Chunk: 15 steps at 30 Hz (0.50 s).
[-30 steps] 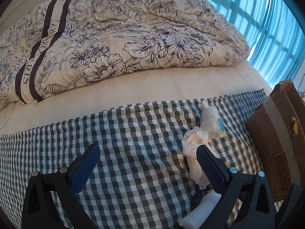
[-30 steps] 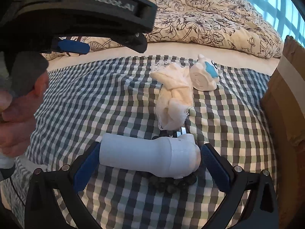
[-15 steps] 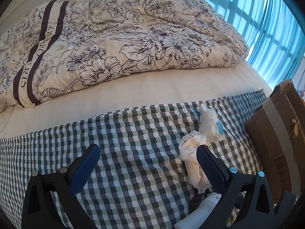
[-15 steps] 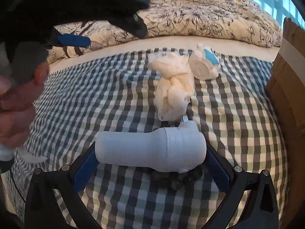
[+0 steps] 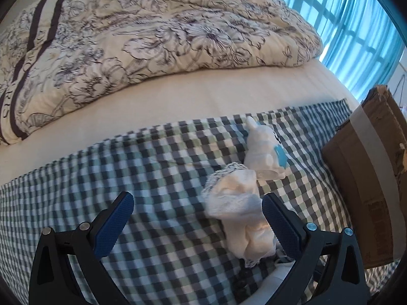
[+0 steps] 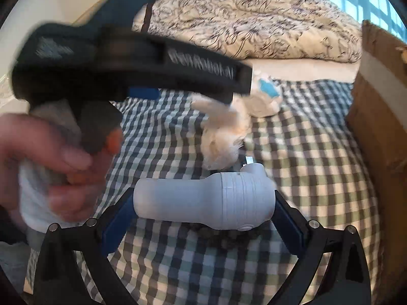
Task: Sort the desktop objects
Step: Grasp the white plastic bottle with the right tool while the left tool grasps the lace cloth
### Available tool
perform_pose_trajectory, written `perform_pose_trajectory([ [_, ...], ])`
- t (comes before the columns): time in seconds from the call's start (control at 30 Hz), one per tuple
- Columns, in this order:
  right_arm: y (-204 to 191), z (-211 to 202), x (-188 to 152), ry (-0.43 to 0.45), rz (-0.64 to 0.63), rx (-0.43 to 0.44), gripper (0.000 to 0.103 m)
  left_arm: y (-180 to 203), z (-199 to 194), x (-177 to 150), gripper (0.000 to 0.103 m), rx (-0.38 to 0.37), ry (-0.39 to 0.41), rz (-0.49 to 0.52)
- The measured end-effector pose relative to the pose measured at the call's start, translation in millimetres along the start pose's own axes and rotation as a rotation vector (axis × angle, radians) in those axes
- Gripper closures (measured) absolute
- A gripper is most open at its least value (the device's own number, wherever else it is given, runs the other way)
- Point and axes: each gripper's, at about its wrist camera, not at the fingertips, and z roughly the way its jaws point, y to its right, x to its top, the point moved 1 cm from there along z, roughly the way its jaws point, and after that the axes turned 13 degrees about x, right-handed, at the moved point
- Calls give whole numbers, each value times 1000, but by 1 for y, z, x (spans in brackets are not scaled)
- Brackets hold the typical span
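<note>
The right gripper (image 6: 203,211) spans a pale blue bottle-shaped device (image 6: 203,200) lying crosswise on the checked cloth (image 6: 305,178), fingers (image 6: 115,228) seemingly touching its ends. Beyond lie a cream lace cloth (image 6: 223,137) and white figurine (image 6: 267,96). A blurred hand (image 6: 51,160) holds the left gripper (image 6: 127,71).

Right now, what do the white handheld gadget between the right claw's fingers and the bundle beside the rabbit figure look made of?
Handheld gadget: looks like matte moulded plastic, smooth shell with seam lines. Bundle: soft crumpled fabric, apparently lace-edged; blur leaves it uncertain.
</note>
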Motion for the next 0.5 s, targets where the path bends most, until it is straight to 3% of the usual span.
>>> perform_pose_trajectory([
  [0.03, 1, -1, -1, 2, 4, -5, 4, 3, 3, 0, 2, -9, -6, 6],
  [0.33, 6, -12, 4, 22, 13, -39, 4, 28, 13, -7, 58, -49, -54, 74],
  [0.37, 7, -12, 5, 22, 15, -42, 4, 29, 12, -7, 73, -60, -53, 75],
  [0.4, 8, -13, 5, 22, 18, -46, 4, 30, 11, -7, 80, -66, -53, 75],
  [0.5, 6, -19, 2, 29, 32, -52, 4, 30, 3, -7, 91, -66, -38, 76],
])
